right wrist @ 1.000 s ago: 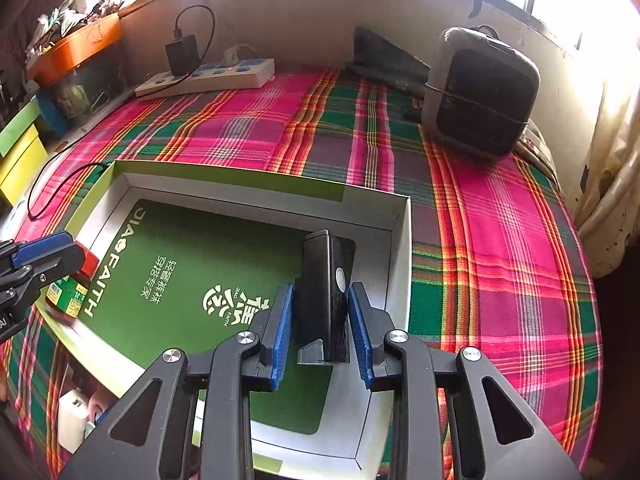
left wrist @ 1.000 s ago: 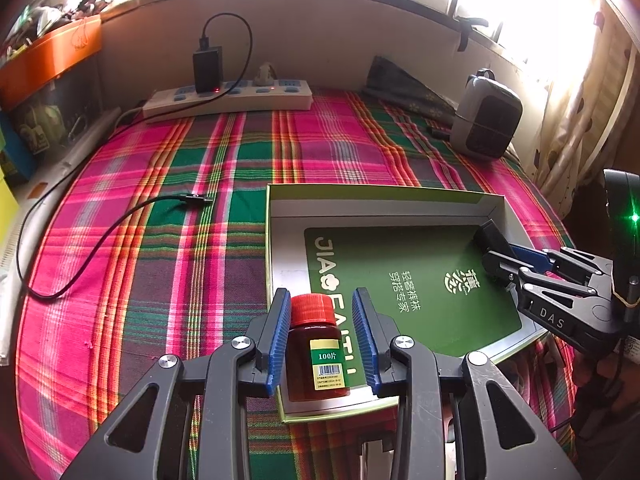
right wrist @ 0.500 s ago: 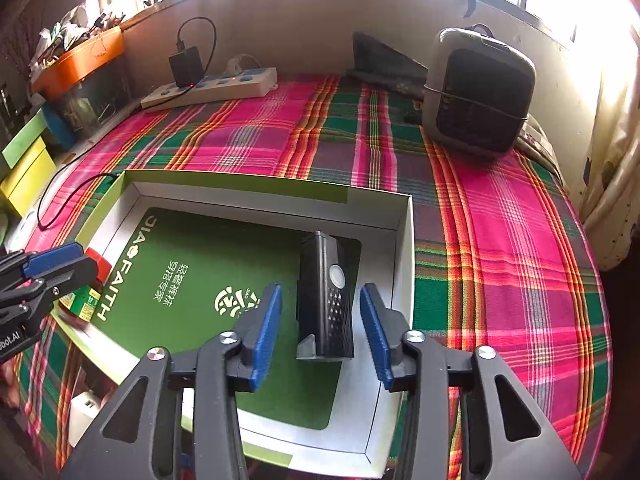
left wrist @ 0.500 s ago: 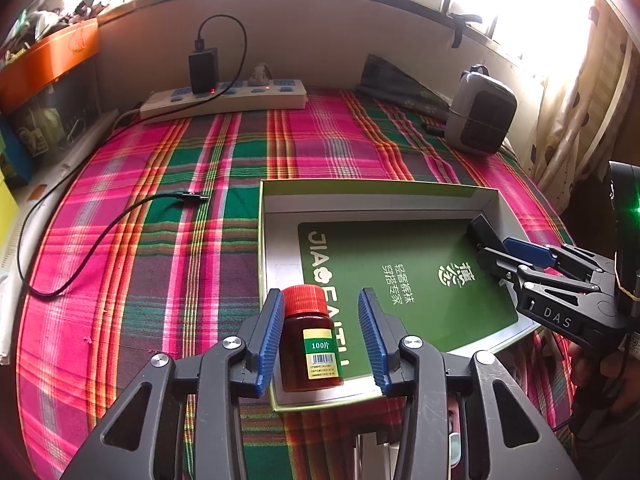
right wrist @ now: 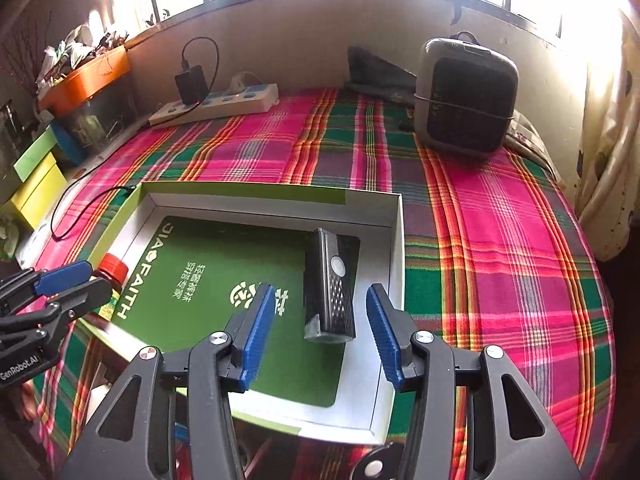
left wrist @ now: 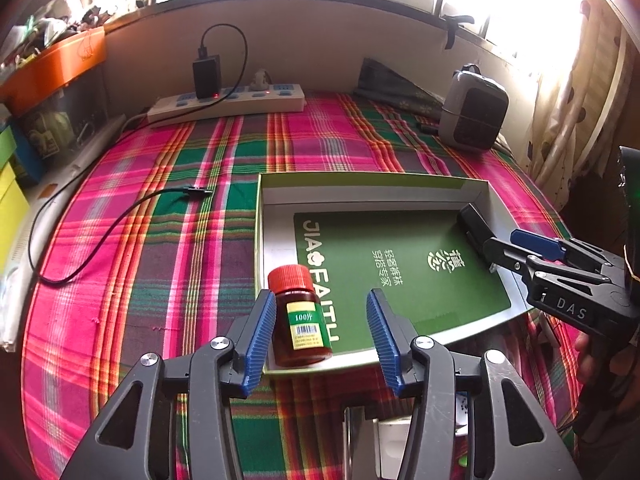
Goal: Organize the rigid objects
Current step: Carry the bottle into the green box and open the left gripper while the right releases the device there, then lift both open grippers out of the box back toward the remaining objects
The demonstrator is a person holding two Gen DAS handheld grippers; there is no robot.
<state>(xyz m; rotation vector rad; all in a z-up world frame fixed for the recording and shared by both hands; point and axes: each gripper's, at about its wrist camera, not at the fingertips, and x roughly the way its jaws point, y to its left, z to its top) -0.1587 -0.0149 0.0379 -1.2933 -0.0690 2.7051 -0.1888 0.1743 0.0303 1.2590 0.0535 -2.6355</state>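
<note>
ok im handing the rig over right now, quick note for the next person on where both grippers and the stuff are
Left gripper: open, empty, the pill bottle standing between its fingers, near the left one.
Right gripper: open, empty, the black remote-like device lying between its fingers, free of both.
Both items are inside the shallow green-and-white box on the plaid cloth: bottle upright in the near-left corner, device by the right wall.
Done: both pieces placed and let go.
Left: back both grippers away without knocking the bottle. No other loose item to sort is visible.

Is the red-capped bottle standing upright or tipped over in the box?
Upright. The bottle stands on its base in the box corner, red cap on top, label readable, between the open left gripper jaws.
</note>
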